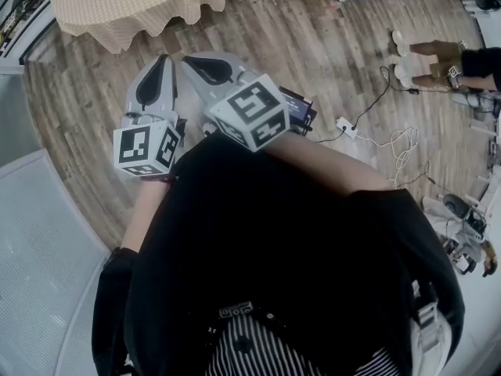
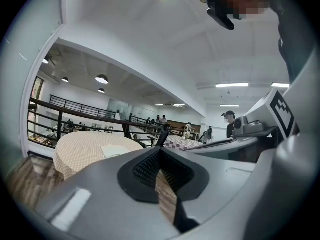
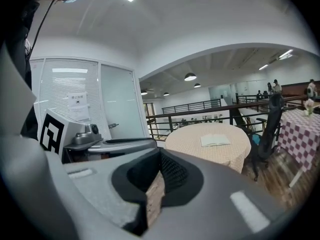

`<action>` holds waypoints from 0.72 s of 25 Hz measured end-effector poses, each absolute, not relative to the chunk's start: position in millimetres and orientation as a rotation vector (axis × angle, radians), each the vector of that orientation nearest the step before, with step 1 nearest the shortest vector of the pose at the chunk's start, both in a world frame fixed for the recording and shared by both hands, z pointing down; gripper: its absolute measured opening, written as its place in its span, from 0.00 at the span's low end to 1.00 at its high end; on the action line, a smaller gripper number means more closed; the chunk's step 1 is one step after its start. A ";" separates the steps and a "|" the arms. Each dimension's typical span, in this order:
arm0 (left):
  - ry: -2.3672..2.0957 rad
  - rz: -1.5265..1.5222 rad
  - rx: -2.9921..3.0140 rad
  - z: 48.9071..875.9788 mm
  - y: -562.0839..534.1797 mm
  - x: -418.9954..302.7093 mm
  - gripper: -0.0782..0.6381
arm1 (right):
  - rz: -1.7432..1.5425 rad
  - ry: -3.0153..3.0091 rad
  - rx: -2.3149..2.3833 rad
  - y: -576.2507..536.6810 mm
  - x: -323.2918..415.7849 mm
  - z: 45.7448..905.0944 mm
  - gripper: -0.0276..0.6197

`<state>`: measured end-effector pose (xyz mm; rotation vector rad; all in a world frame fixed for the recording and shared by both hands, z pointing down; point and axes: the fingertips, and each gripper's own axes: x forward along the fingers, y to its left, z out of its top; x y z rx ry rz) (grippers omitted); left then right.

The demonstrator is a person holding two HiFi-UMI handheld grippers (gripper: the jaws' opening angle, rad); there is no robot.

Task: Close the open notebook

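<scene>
Left gripper (image 2: 160, 153) and right gripper (image 3: 161, 154) both have their jaws pressed together on nothing, side by side above the wooden floor (image 1: 313, 45). The open notebook (image 3: 215, 140) lies flat on the far round surface (image 1: 141, 6), well apart from them. With jaws together, a tip could shove the notebook along the draped cloth (image 3: 190, 149), or crease a page rather than lift the cover.

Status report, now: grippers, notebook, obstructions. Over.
Left gripper and right gripper shut, empty. Notebook lies open on the round table, out ahead, untouched. Office chair beside the table; nothing on the notebook.
</scene>
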<state>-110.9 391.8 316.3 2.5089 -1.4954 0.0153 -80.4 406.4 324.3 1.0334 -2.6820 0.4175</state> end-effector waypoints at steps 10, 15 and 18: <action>-1.543 0.034 2.418 339.0 336.7 -139.8 0.11 | 0.447 -2.670 0.942 349.7 -111.7 343.8 0.05; -1.579 0.053 2.390 343.4 281.9 -149.1 0.11 | 0.442 -2.690 0.920 292.2 -117.8 341.6 0.04; -1.605 0.055 2.376 336.3 243.8 -147.1 0.11 | 0.444 -2.700 0.887 255.9 -116.7 336.8 0.05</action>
